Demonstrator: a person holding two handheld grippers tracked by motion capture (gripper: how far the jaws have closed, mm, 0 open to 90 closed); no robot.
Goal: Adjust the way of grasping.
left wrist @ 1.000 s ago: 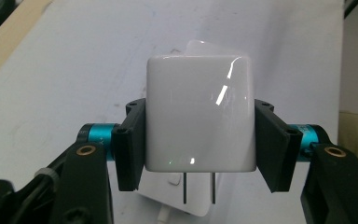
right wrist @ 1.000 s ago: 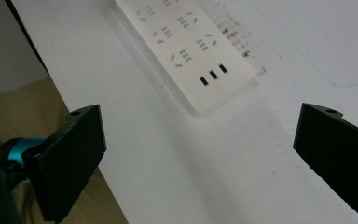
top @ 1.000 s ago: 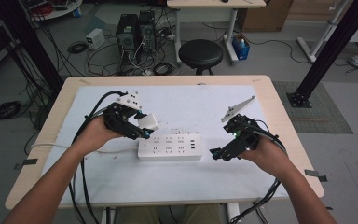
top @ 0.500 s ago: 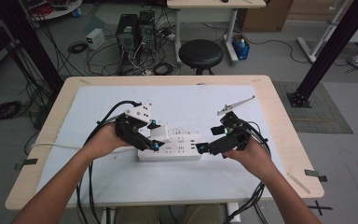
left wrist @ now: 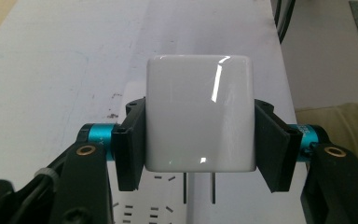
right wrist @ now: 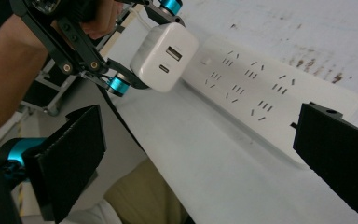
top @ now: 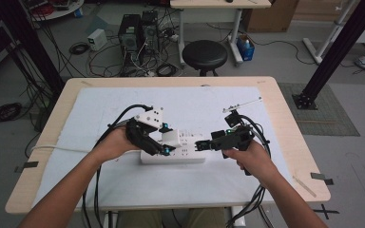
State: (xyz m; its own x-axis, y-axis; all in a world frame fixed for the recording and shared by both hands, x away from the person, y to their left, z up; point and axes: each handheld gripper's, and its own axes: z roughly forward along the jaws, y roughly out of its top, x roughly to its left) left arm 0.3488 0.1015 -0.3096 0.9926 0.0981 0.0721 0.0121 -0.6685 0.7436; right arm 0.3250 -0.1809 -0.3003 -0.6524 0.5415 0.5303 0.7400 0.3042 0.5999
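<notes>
A white charger block point(left wrist: 199, 116) is clamped by its sides in my left gripper point(top: 165, 142), which is shut on it. Its two prongs point(left wrist: 198, 187) point down at the white power strip point(top: 176, 156) lying mid-table, just above the strip's left sockets. In the right gripper view the charger point(right wrist: 165, 58) shows its USB ports above the power strip point(right wrist: 261, 93). My right gripper point(top: 201, 144) points left at the strip's right end. Its jaws stand wide apart and hold nothing.
A white mat point(top: 199, 104) covers the wooden table point(top: 290, 123). The strip's white cord point(top: 66, 148) runs off to the left edge. Black gripper cables trail back over the near edge. A black stool point(top: 204, 54) and computer boxes point(top: 138, 28) stand beyond the table.
My left gripper has carried the charger right and down, to just over the strip. The right gripper has swung to point left and come closer to the strip's right end.
</notes>
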